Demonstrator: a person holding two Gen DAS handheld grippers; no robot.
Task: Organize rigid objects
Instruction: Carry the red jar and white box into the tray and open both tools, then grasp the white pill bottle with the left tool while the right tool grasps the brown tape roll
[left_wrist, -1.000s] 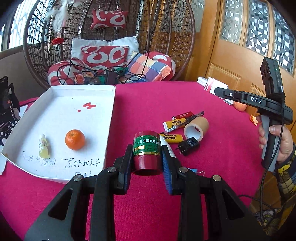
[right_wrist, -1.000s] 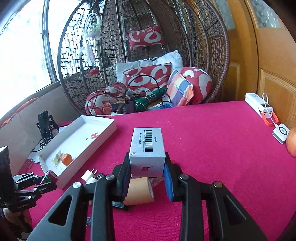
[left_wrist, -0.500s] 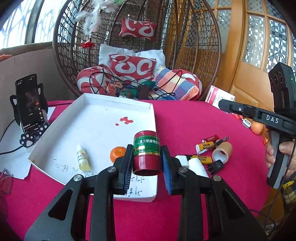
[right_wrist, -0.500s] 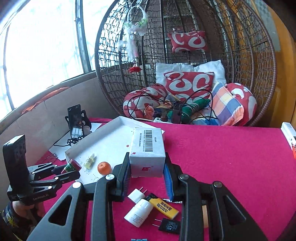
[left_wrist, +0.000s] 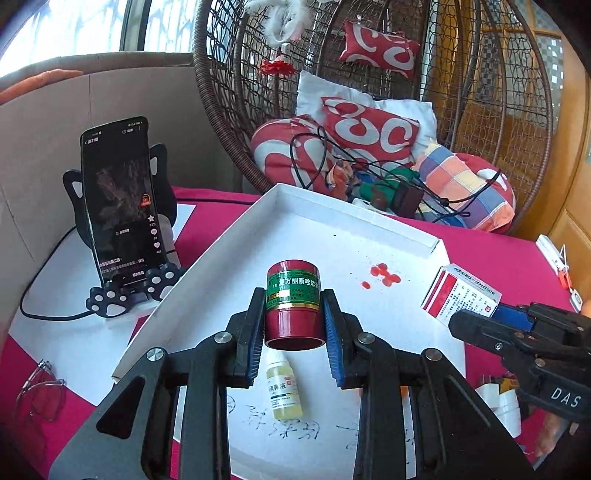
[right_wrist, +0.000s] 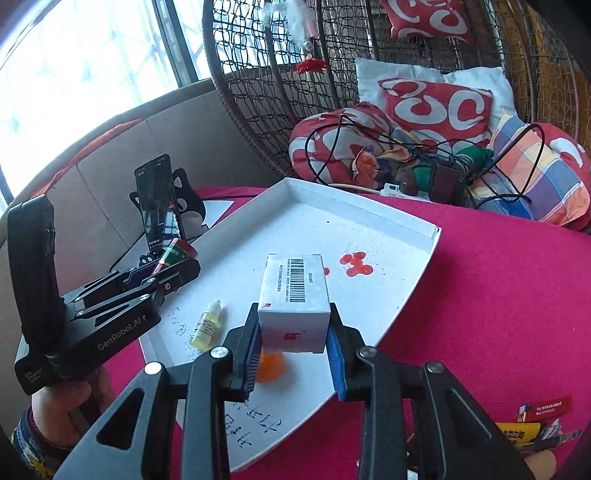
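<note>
Two grips: jar (left_wrist: 293, 301) upright, box (right_wrist: 293, 299) seemingly lengthwise.

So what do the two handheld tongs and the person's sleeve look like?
Both tongs, left and right, are black angular linkages with silver pivot screws and ribbed blue pads. White lettering reads "GenRobot.AI" on the left body and "DAS" on the right. The left sleeve cuff is dark blue patterned with yellow.

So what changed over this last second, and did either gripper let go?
Both grippers swung from the clutter on the red cloth to above the white tray. Neither let go: the left gripper still clamps the red jar, the right gripper the white box. The dropper bottle stayed put.
</note>
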